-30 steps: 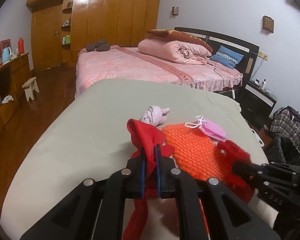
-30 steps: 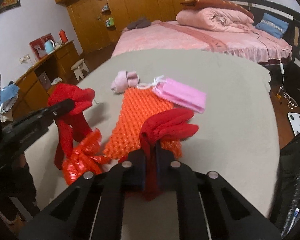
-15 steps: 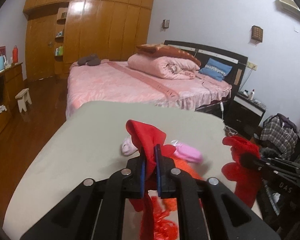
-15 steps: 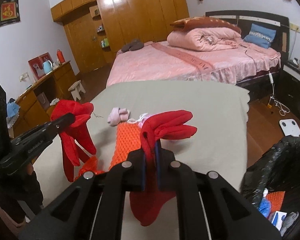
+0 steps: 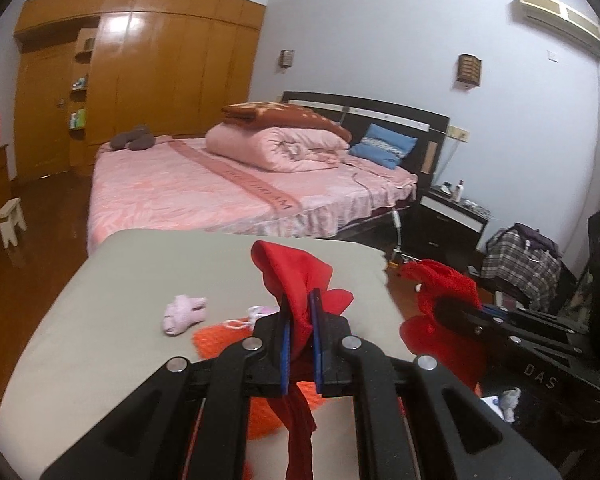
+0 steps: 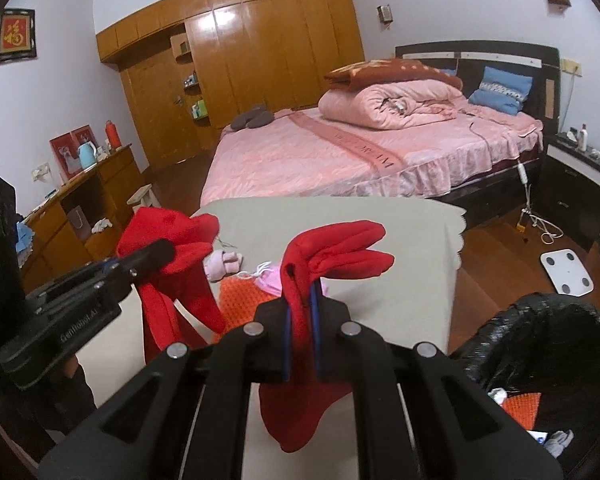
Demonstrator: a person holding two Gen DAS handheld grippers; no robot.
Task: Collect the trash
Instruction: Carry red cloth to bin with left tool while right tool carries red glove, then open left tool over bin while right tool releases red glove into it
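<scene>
Comparing views: only the right wrist camera shows the black-lined trash bin [image 6: 540, 344] at near right, beside the beige-covered table [image 6: 400, 272]; inside it lie an orange knit scrap [image 6: 518, 403] and a pale crumpled bit [image 6: 558, 440]. Only the left wrist camera shows the plaid bag [image 5: 520, 264] on the floor at far right. Left gripper [image 5: 299, 344]: blue pads pressed together on a red glove [image 5: 296, 280], whose cuff stands above the pads while its tail hangs below, clear of the table. Right gripper [image 6: 300, 344]: pads likewise pinching a second red glove [image 6: 340, 252], fingers pointing right, body dangling below the jaws. Each camera sees the other gripper from the side, raised above the table's near edge and tilted somewhat downward. A dark sleeve [image 6: 60, 392] shows under the left tool in the right view. On the table, beyond the grippers: an orange knit mat [image 5: 220, 336], a pink face mask [image 6: 270, 280] at its far end, and a pale pink glove [image 5: 184, 312] just left of that. Pink bed [image 5: 220, 188] stands further back.
</scene>
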